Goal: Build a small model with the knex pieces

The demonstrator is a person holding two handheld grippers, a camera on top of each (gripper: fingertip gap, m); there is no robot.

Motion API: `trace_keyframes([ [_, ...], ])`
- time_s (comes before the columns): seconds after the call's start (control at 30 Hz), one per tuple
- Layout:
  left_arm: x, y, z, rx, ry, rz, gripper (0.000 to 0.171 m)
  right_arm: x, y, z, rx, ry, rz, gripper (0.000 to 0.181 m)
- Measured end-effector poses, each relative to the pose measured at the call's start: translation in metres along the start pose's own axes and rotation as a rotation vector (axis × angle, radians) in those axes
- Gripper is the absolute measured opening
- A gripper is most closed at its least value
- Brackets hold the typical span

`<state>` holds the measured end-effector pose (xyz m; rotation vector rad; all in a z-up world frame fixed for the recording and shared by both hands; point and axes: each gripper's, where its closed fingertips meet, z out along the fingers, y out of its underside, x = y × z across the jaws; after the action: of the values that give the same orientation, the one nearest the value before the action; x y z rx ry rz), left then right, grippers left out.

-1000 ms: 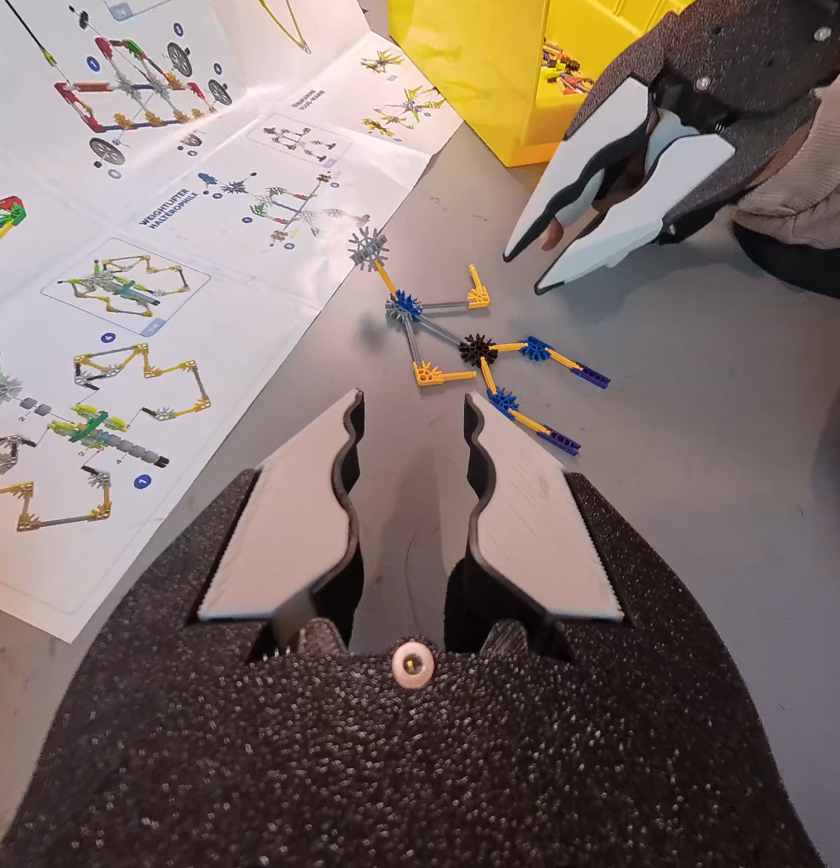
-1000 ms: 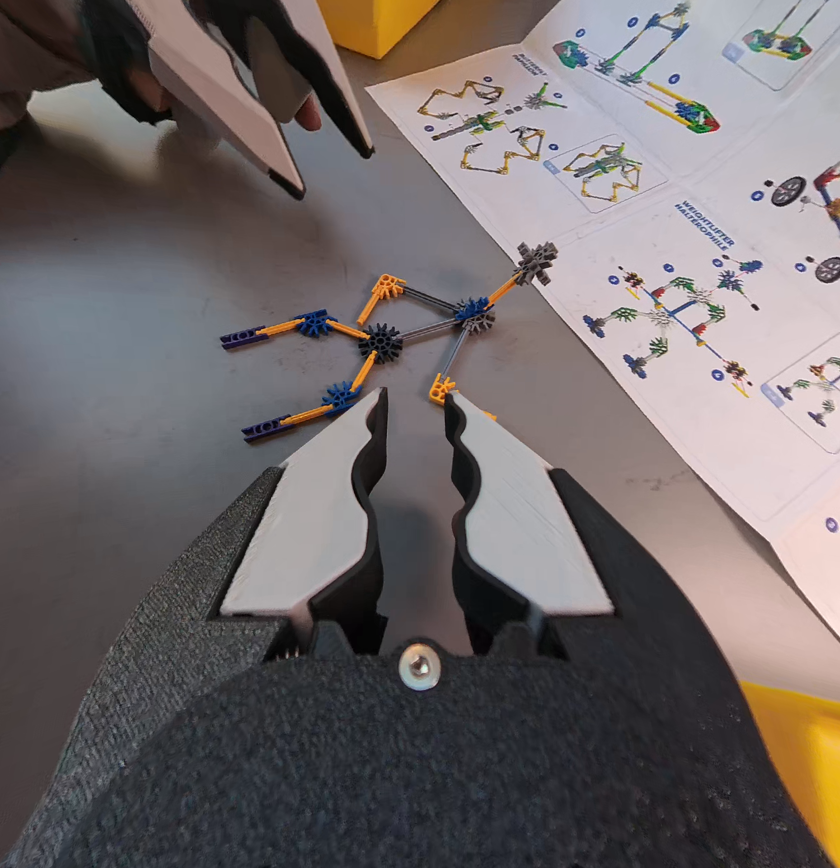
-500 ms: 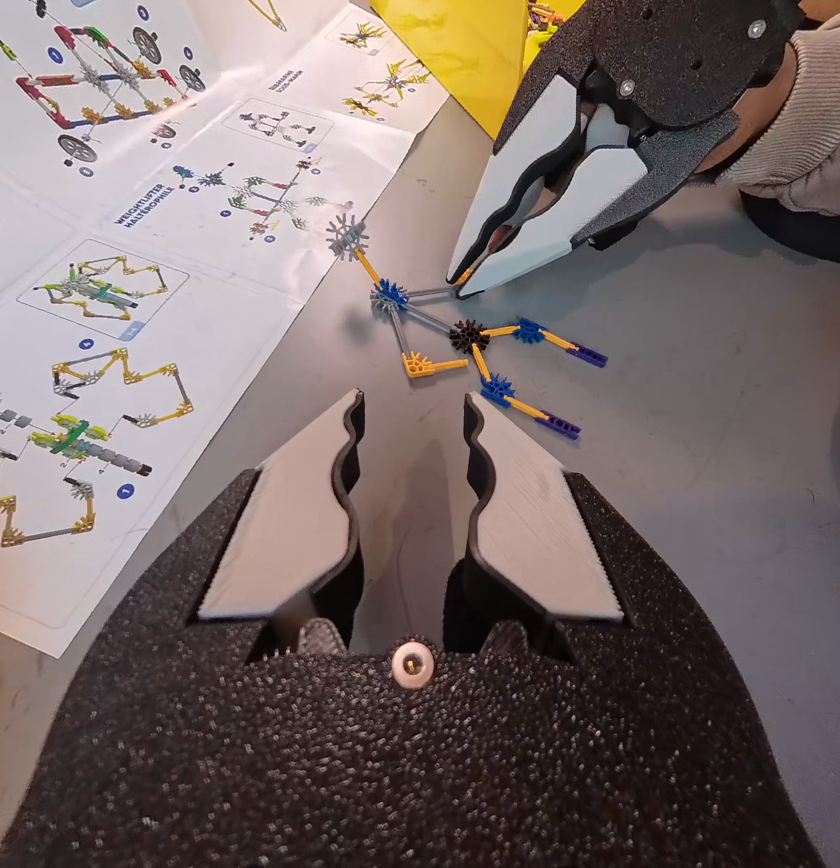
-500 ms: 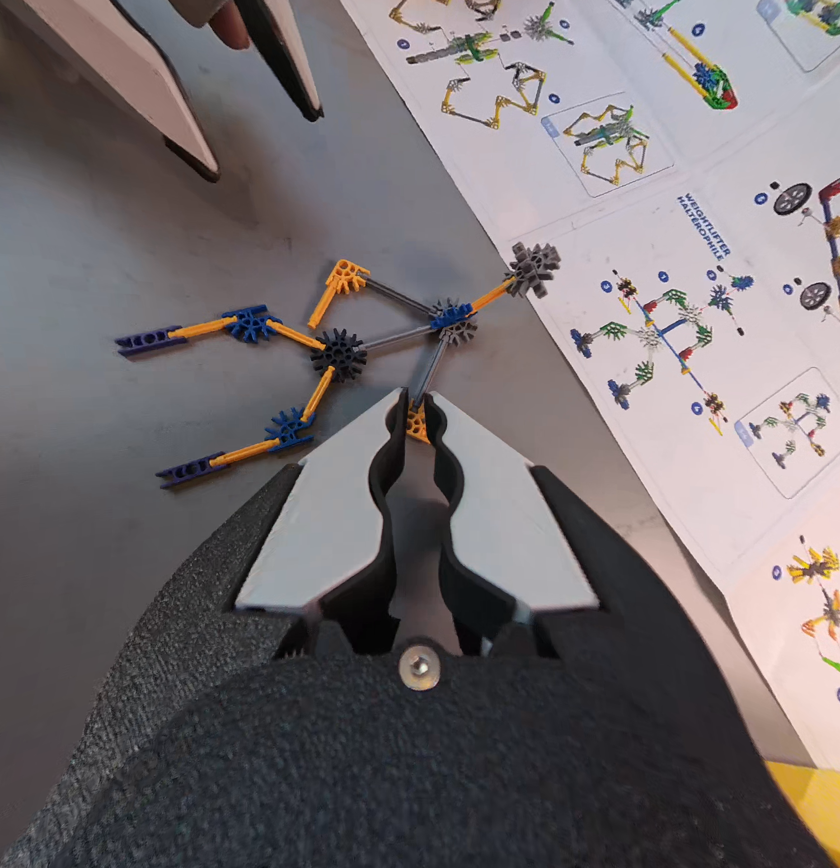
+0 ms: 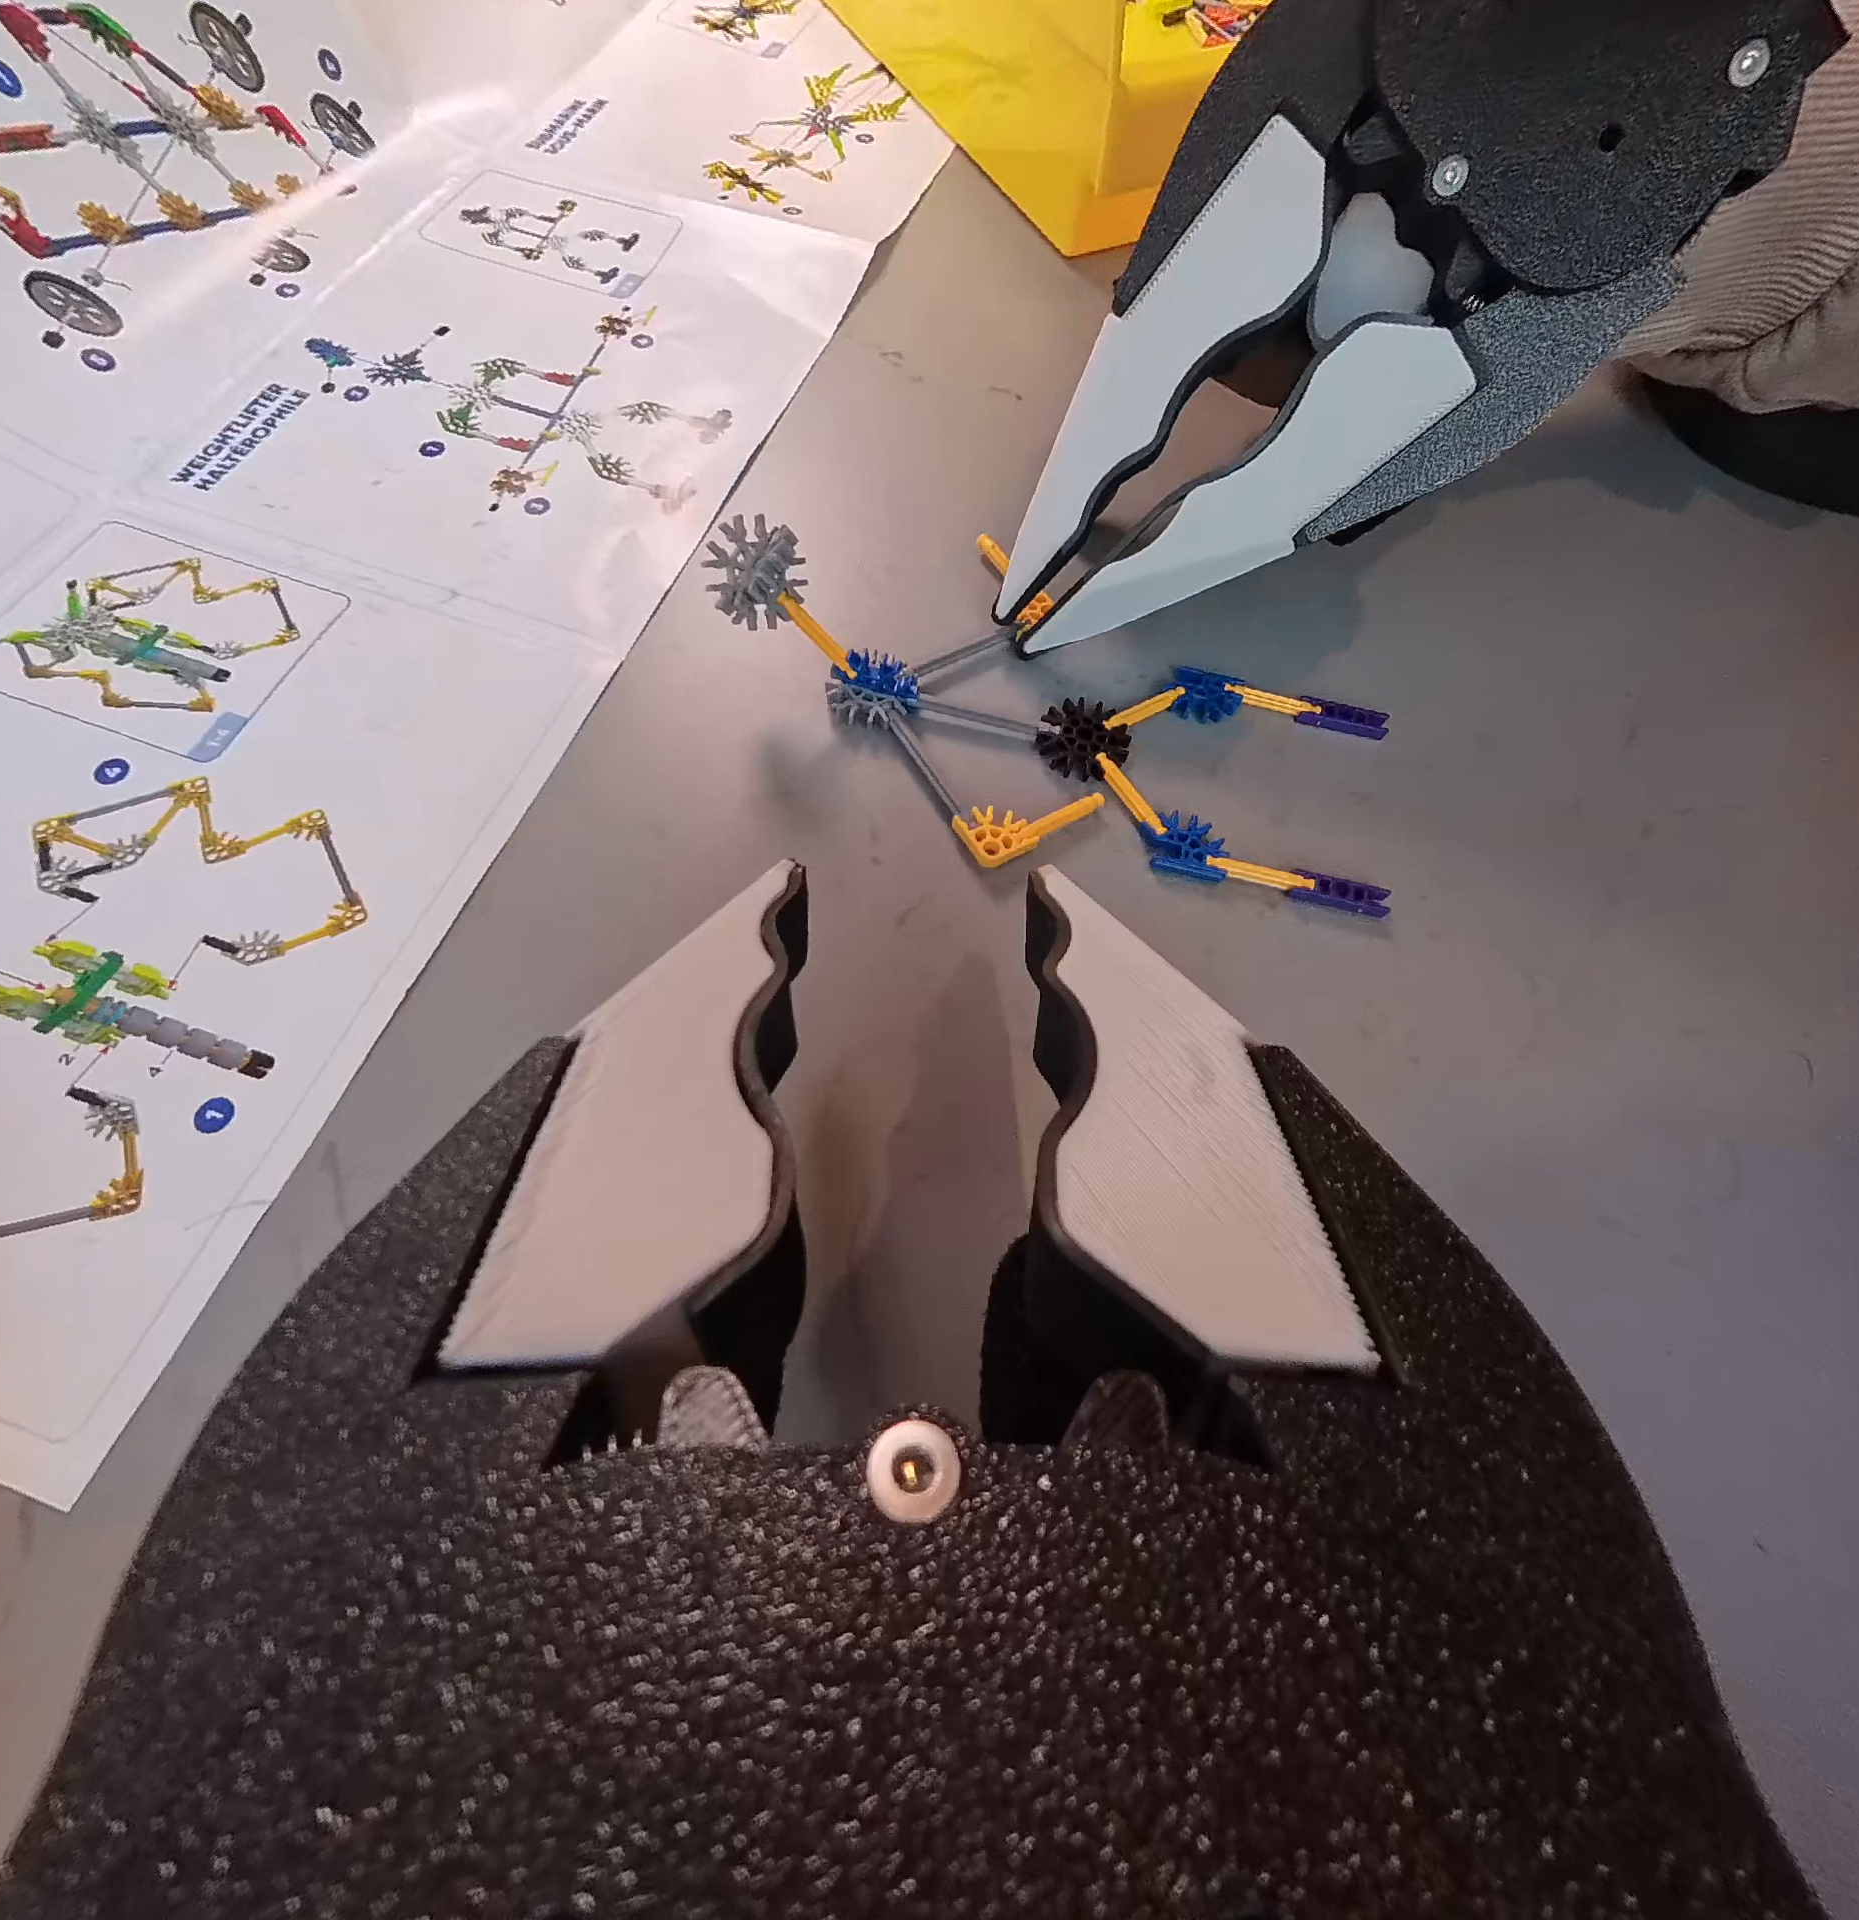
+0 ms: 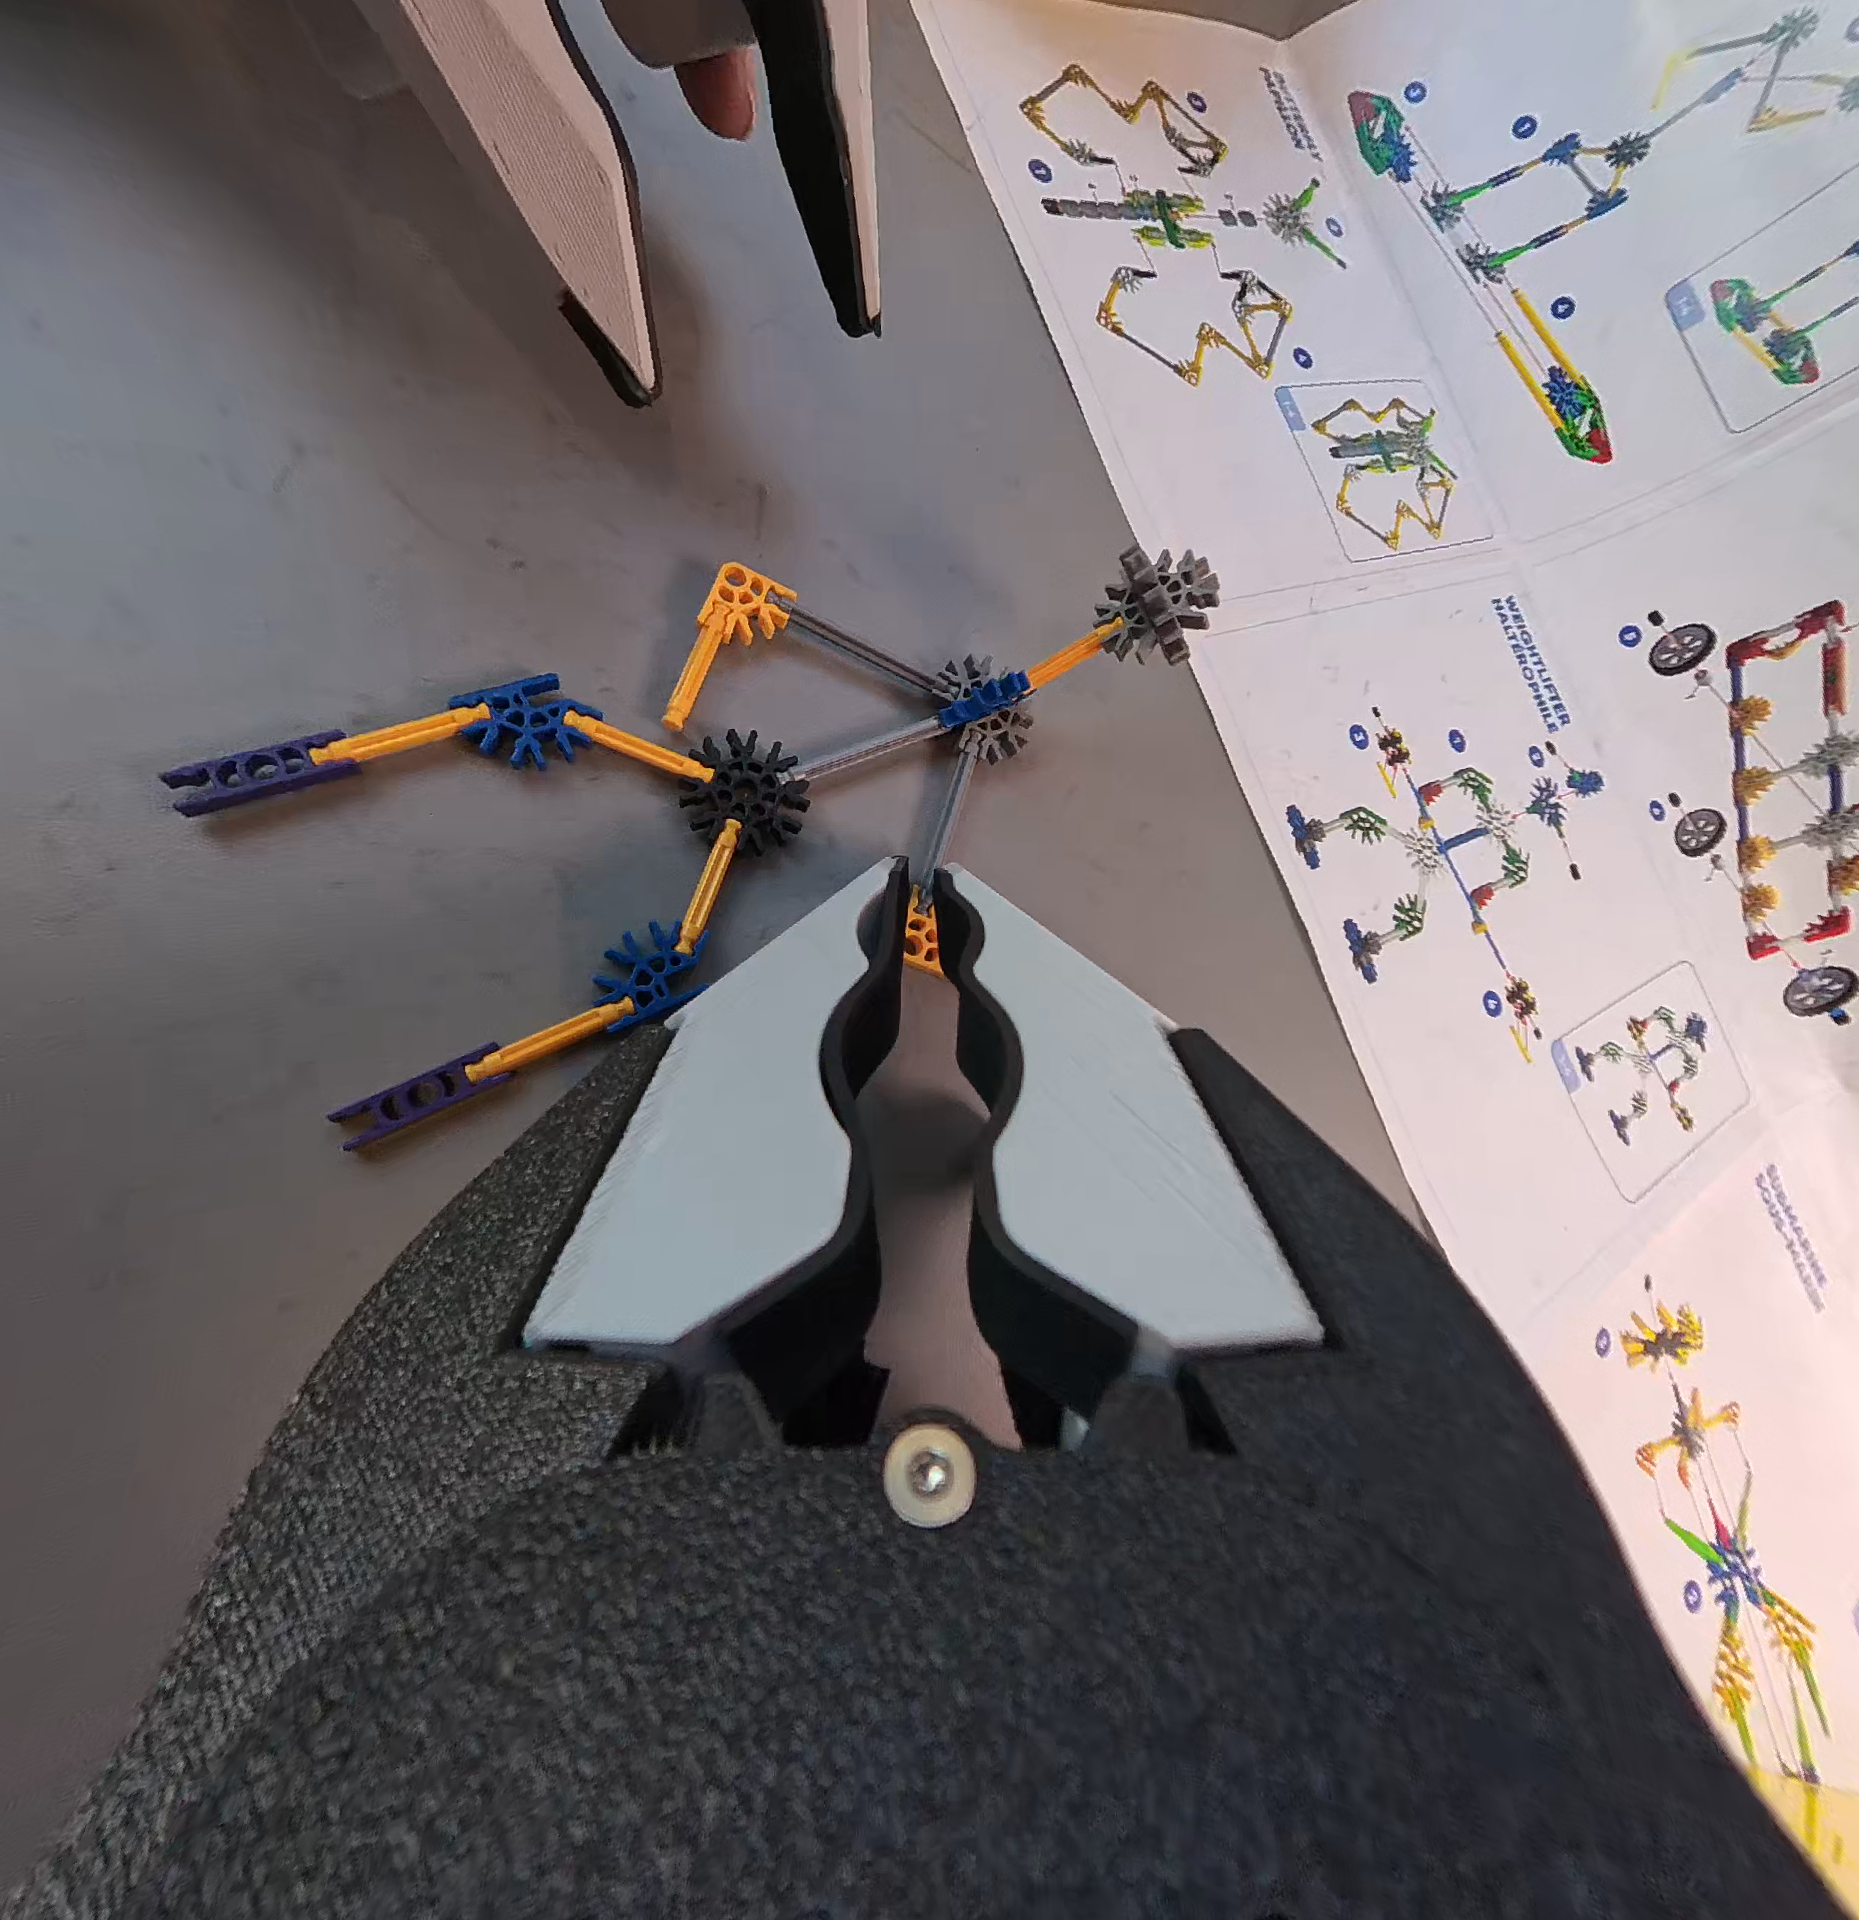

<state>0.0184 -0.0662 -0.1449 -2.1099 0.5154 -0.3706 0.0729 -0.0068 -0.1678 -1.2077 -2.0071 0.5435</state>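
A small stick figure of plastic rods and connectors [image 5: 1079,736] [image 6: 743,792] lies flat on the grey table. It has a grey head wheel [image 5: 754,570] [image 6: 1156,606], a black hub, blue connectors, purple feet and two yellow corner connectors. My right gripper [image 6: 921,878] [image 5: 1023,634] is shut on one yellow corner connector [image 6: 922,935] at the end of a grey rod. My left gripper [image 5: 914,883] [image 6: 748,353] is open and empty, hovering just short of the other yellow corner connector [image 5: 992,834] [image 6: 740,606].
A large white instruction sheet [image 5: 281,520] [image 6: 1527,623] with coloured model pictures lies beside the figure, under its head wheel. A yellow bin [image 5: 1060,104] with loose parts stands at the far side in the left wrist view. A sleeve [image 5: 1777,312] shows behind the right gripper. Left tips to right tips: about 9 cm. The grey head wheel [image 6: 1156,606] is about 6 cm from my right fingertips. Look for it in the left wrist view [image 5: 778,553] too.
My right gripper came down onto the figure's yellow corner connector and closed on it. My left gripper stayed open and drew a little closer to the figure.
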Motion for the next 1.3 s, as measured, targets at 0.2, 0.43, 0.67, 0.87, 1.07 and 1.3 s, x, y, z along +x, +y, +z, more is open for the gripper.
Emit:
trace_keyframes([
  [0.2, 0.001, -0.001, 0.002, 0.008, -0.006, 0.021, 0.042, -0.001, 0.000, -0.011, 0.026, -0.023, 0.082, 0.020],
  [0.43, -0.001, 0.000, 0.003, 0.009, -0.010, 0.017, 0.042, -0.009, -0.007, -0.037, 0.077, -0.120, 0.176, 0.025],
  [0.67, -0.001, 0.000, 0.003, 0.007, -0.012, 0.020, 0.042, -0.020, -0.005, -0.059, 0.049, -0.201, 0.146, 0.037],
  [0.87, -0.010, -0.001, 0.000, 0.022, -0.047, 0.001, 0.042, -0.019, -0.003, -0.059, 0.044, -0.210, 0.162, 0.044],
  [1.07, -0.049, -0.008, -0.017, 0.085, -0.240, -0.060, 0.040, -0.003, 0.002, -0.051, 0.071, -0.168, 0.238, 0.047],
  [1.3, -0.125, -0.014, -0.056, 0.170, -0.636, -0.141, 0.023, 0.023, -0.006, -0.051, 0.178, -0.074, 0.340, 0.045],
])
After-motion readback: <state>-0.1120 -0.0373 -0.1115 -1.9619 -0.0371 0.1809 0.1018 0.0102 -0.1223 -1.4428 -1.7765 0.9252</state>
